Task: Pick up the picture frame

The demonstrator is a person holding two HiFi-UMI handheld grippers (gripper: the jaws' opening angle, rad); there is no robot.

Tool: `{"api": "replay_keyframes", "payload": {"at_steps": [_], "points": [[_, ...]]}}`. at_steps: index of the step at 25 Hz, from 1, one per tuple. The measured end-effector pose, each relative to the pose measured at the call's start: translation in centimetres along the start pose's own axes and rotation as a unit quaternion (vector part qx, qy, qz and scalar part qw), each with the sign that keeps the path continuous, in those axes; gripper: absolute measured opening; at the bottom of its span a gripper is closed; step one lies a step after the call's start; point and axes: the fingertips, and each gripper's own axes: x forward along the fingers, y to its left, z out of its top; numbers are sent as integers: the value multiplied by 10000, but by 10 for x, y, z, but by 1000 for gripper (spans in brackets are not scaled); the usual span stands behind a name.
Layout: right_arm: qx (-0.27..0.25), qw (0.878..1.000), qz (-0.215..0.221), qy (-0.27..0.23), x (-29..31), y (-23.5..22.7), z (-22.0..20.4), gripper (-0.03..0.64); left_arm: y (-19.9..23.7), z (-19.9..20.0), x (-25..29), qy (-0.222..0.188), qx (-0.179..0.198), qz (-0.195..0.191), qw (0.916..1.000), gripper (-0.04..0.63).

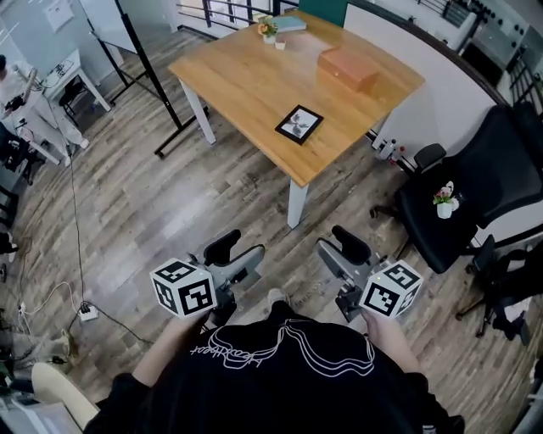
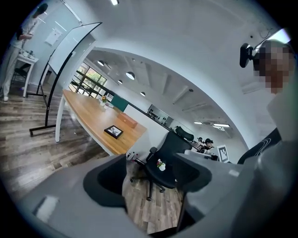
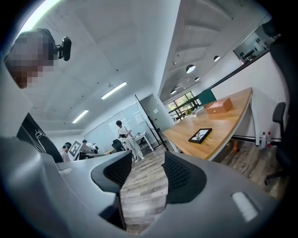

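Observation:
The picture frame [image 1: 299,124] is black with a pale picture and lies flat near the front corner of the wooden table [image 1: 246,85]. Both grippers are held low over the floor, well short of the table. My left gripper [image 1: 236,254] is open with nothing between its jaws, and so is my right gripper [image 1: 341,252]. In the left gripper view the picture frame [image 2: 113,131] shows far off on the table, beyond the open left gripper [image 2: 153,179]. In the right gripper view the picture frame [image 3: 200,135] lies to the right of the open right gripper [image 3: 145,174].
A wooden box [image 1: 349,68], a small flower pot [image 1: 268,30] and a teal book [image 1: 288,24] sit further back on the table. A black office chair [image 1: 475,169] with a little flower pot [image 1: 445,203] stands at right. A whiteboard stand [image 1: 144,59] and floor cables [image 1: 85,312] are at left.

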Motion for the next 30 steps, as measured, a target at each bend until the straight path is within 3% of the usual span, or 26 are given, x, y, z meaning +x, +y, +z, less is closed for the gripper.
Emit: {"api": "replay_keyframes", "payload": {"at_steps": [7, 13, 21, 30], "points": [[97, 9998, 73, 143, 57, -52, 41, 235, 32, 66, 53, -102, 183, 42, 9998, 293], [69, 9998, 2, 185, 83, -74, 55, 238, 63, 80, 76, -19, 47, 69, 10000, 293], [185, 9989, -428, 41, 116, -116, 72, 236, 99, 110, 131, 308, 212, -353, 9987, 293], [450, 9908, -1255, -219, 172, -171, 115, 236, 161, 168, 209, 926, 294, -997, 9903, 293]]}}
